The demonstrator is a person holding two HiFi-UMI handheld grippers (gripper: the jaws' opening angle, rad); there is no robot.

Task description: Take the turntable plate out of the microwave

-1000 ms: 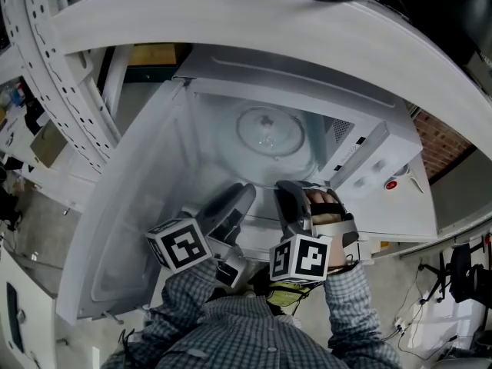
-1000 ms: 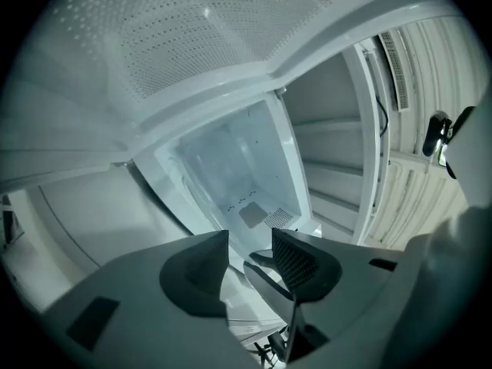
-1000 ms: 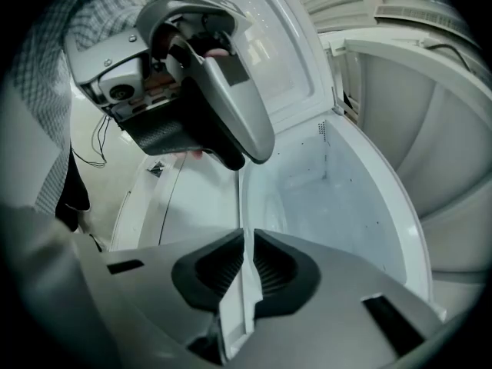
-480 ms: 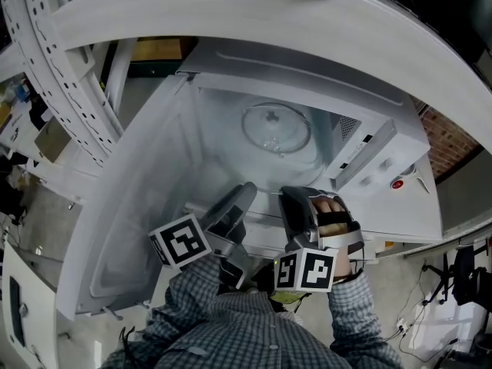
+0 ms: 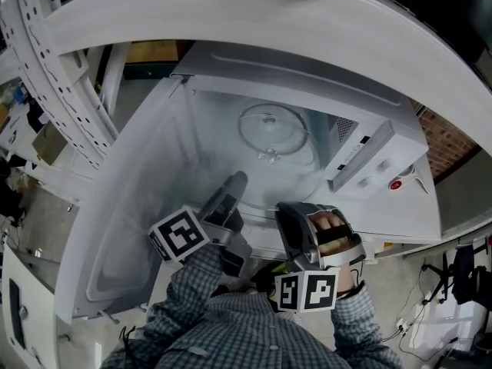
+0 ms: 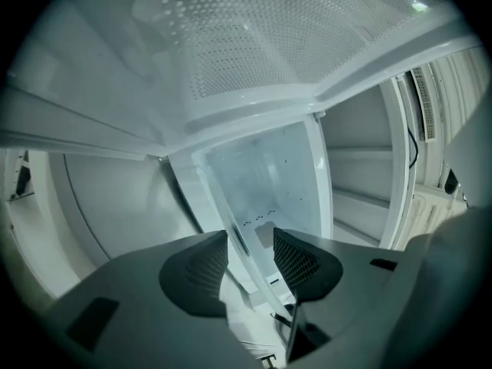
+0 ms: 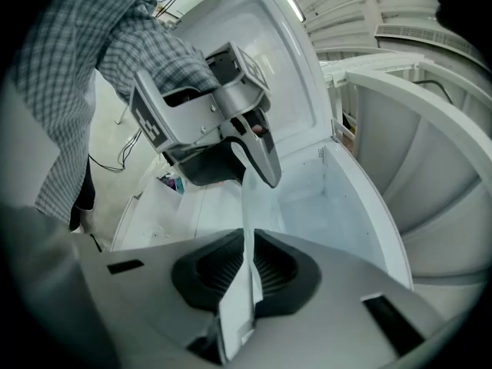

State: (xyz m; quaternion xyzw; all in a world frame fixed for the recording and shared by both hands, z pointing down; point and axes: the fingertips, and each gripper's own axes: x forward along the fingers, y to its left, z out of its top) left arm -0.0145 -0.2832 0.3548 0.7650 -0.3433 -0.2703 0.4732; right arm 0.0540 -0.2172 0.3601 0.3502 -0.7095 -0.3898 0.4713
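Note:
The clear glass turntable plate [image 5: 273, 133] lies inside the white microwave [image 5: 369, 160], whose door [image 5: 131, 229] is swung open to the left. My right gripper [image 5: 290, 217] is at the front of the opening, shut on a thin white edge [image 7: 247, 206] of the microwave [image 7: 361, 206]. That edge runs up to my left gripper [image 7: 257, 156]. In the left gripper view, the jaws of my left gripper [image 6: 250, 264] have just been opening. They stand apart with the white edge [image 6: 231, 221] passing between the pads untouched. Both grippers are well short of the plate.
The control panel with a red button [image 5: 392, 184] is to the right of the cavity. A white curved frame [image 5: 231, 14] arches overhead, and a perforated white rail [image 5: 46, 68] stands at the left. A brick wall [image 5: 442, 148] is at the far right.
The left gripper's jaws have spread wider and its finger has shifted slightly left. The right gripper has drawn a little back toward the person, still shut on the white edge.

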